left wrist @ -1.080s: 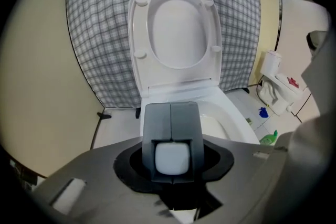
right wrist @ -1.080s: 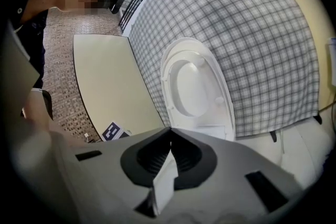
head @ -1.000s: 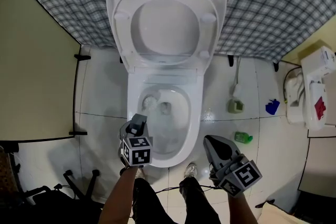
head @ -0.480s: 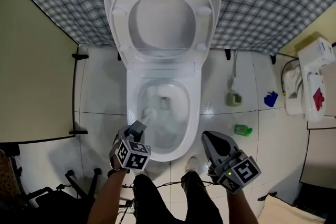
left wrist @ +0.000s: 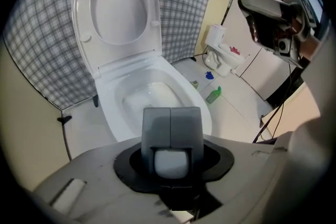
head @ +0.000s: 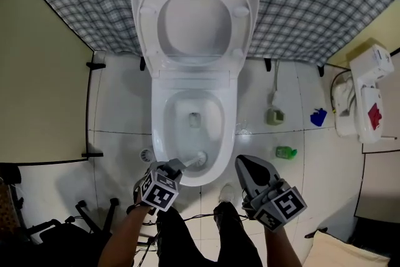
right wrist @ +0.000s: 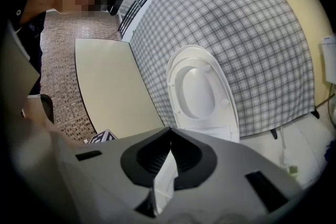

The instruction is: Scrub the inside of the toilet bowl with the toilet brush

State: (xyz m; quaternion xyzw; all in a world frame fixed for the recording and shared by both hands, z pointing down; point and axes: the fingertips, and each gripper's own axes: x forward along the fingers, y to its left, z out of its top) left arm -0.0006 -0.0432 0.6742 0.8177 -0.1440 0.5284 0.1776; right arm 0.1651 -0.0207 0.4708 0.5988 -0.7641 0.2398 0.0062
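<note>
1. Head view: left tongs [head: 172,167] tilt the toilet brush [head: 195,159] onto the toilet bowl's [head: 164,134] near inner wall to scrub.
2. Left gripper view: they clamp its handle [left wrist: 170,162].
3. Right gripper view: right tongs [right wrist: 169,129], together and empty, idle outside the bowl.

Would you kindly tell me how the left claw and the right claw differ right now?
The left claw is clamped on the toilet brush handle; the right claw is shut on nothing. The left claw points its brush into the toilet bowl; the right claw sits outside the rim. Both carry marker cubes.
</note>
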